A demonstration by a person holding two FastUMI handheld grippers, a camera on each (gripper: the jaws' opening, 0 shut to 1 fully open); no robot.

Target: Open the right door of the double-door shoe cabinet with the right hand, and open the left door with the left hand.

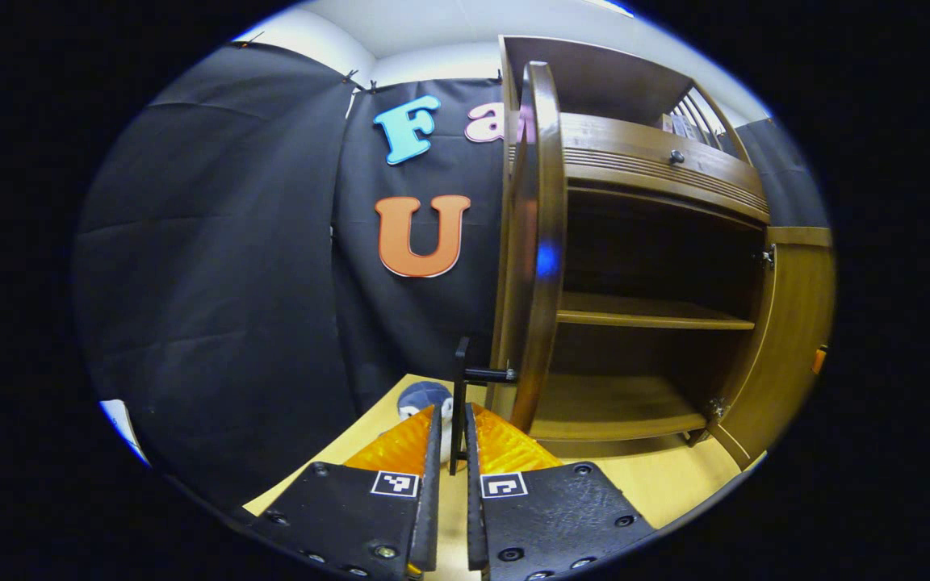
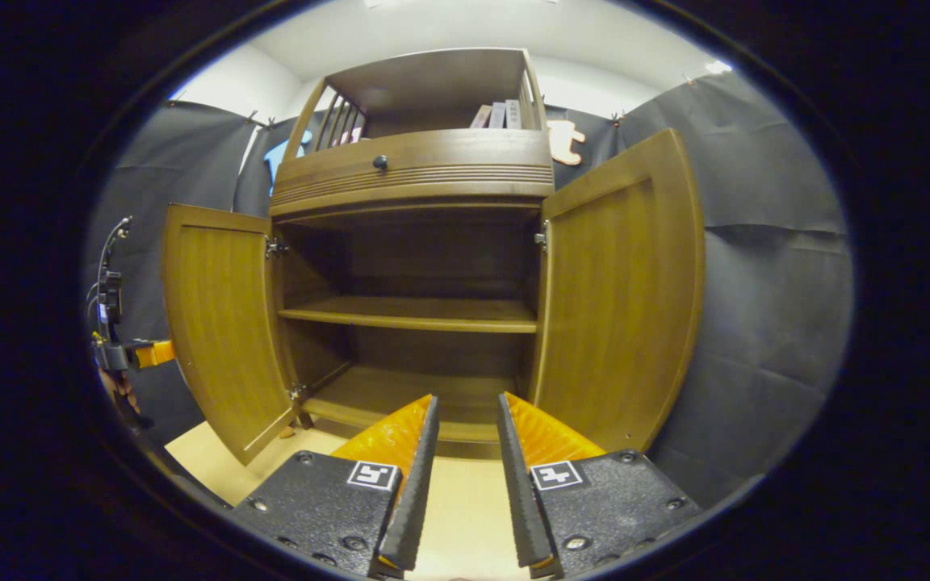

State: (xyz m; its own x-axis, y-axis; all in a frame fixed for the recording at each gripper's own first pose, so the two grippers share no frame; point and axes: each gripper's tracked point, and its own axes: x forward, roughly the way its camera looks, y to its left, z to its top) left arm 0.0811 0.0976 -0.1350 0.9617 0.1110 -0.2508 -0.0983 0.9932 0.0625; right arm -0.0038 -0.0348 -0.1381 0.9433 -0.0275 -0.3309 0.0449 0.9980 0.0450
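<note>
Pale wood floor (image 2: 465, 516) below; shoe cabinet (image 2: 412, 266) ahead, both doors swung wide. Left gripper (image 1: 450, 428) clamps left door's handle (image 1: 460, 387). Right gripper (image 2: 465, 420) parted, empty.

Both doors stand wide, so the cabinet (image 2: 412, 266) interior is open. The left door (image 1: 531, 242), edge-on, blocks the left gripper (image 1: 450, 452).

Two handheld grippers, seen from their own cameras

Left gripper (image 1: 450, 452), right gripper (image 2: 459, 476): textured black plates studded with screws, square black-and-white markers, ribbed translucent orange housings behind.
</note>
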